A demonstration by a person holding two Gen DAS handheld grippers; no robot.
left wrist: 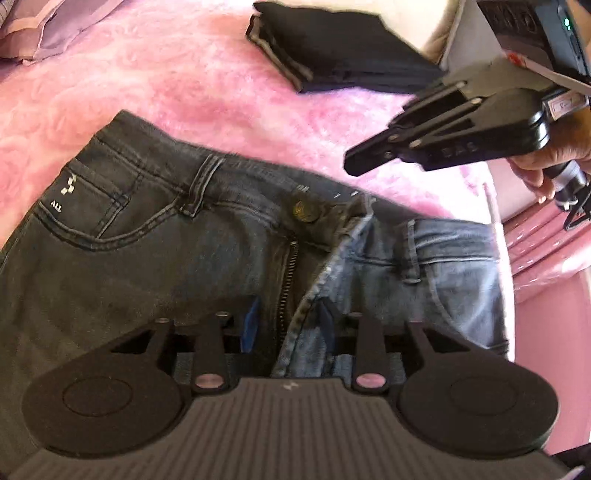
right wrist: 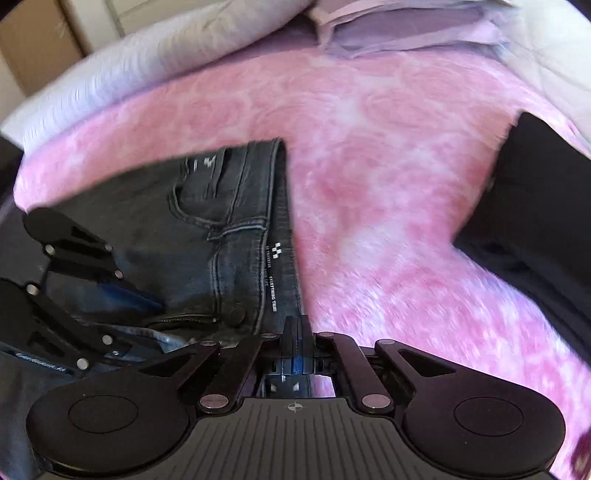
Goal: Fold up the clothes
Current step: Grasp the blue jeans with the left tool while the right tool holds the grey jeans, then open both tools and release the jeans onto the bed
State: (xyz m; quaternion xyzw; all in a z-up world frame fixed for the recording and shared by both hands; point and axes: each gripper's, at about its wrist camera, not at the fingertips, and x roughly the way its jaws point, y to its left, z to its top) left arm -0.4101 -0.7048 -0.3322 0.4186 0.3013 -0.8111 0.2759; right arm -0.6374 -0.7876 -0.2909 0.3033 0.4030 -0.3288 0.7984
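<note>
I count one pair of jeans, one folded black garment, one pink fluffy blanket and a heap of lilac and pale bedding at its far end. Two grippers are in sight, one in each of my views.

The jeans lie flat on the blanket, front side up, fly unzipped and the brass button undone. From the left wrist camera the waistband runs across the picture from left to right, and the legs pass under the camera out of sight, so I cannot tell how far they reach. The left half looks charcoal, the right half a lighter blue. The black garment lies well apart from them, further up the blanket.

My left gripper sits over the fly, its fingers apart, blue pads on either side of the open zip; I cannot tell whether they touch the denim.

My right gripper has its fingers pressed together with nothing between them, hanging just beside the waistband near the button. A hand holds it at the right.
</note>
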